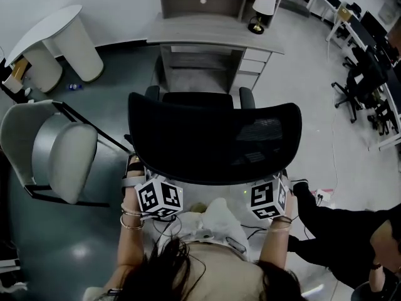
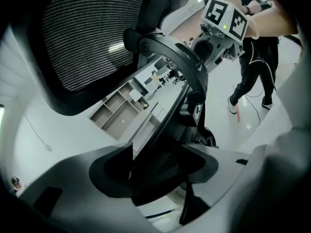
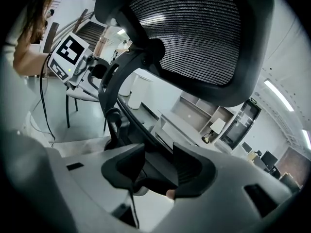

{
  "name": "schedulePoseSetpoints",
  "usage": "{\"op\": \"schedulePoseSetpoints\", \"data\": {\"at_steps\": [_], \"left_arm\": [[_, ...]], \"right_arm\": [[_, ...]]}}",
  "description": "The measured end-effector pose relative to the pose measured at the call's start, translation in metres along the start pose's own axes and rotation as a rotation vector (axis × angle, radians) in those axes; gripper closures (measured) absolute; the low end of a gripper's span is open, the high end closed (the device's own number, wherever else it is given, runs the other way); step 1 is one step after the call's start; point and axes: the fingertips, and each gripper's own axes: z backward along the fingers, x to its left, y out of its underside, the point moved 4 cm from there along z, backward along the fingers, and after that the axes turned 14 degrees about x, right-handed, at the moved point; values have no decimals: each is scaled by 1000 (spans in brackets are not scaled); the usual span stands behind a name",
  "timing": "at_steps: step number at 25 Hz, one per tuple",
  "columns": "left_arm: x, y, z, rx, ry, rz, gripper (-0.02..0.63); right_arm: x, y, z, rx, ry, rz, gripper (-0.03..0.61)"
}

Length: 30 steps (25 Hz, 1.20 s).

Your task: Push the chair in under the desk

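Left hand-held gripper (image 2: pixel 160 168) and right hand-held gripper (image 3: pixel 159 161) each clench the chair (image 1: pixel 213 143) back's frame; worktop (image 1: pixel 188 31) at its twelve o'clock.

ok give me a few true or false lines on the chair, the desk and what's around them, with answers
1. The office chair is tucked right under the desk. False: it stands in front of the desk, with its back well clear of it.
2. A lamp stands on the desk. True.
3. The left tongs and right tongs each hold the chair's back low down, one at each side. True.
4. The chair's back is white plastic. False: it is black mesh.
5. A grey chair stands at the office chair's right. False: it is at its left.
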Motion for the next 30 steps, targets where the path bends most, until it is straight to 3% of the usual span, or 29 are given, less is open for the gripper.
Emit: {"op": "schedulePoseSetpoints", "data": {"at_steps": [30], "left_arm": [[13, -5, -17, 2, 9, 22, 331]], "right_arm": [[-10, -9, -14, -52, -10, 11, 407]]}}
